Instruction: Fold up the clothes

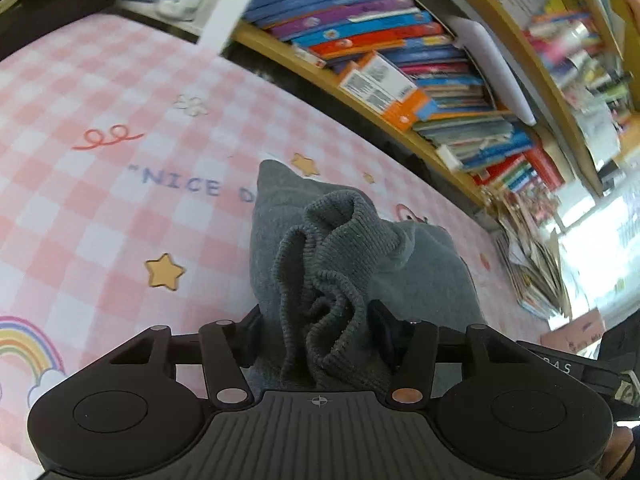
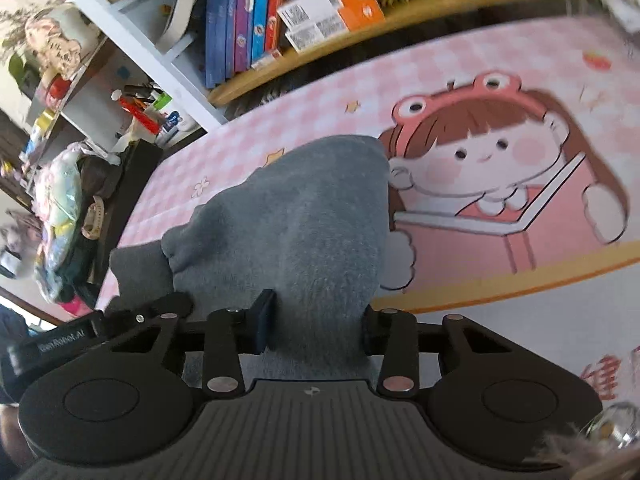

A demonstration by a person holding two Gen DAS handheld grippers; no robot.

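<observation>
Holding the grey knitted garment (image 1: 344, 264) with both tools, I have its ribbed edge (image 1: 332, 300) bunched between the jaws of the left gripper (image 1: 320, 336), and a thicker fleecy fold of the same cloth pinched in the right gripper (image 2: 316, 328). Both pairs of jaws are clamped on fabric, and the rest of the garment trails forward from them onto the pink checked mat (image 1: 100, 200) covering the counter.

My main worry is the left grip. What sits between those jaws is a crumpled wad of rib, not a flat edge, so some layers may be caught only at the margin. A sharp pull could let part of it slide out, and the fold would come down crooked.

On the right, the cloth fills the jaws fully and hides what lies just ahead of them. I cannot tell how many layers I hold there, so I might drag a hidden layer along.

Both views are blurred toward the bookshelf (image 2: 280, 20), which suggests quick motion. Swinging fast with a heavy knit risks it twisting between the two tools, or dragging on the mat and rucking it up.
</observation>
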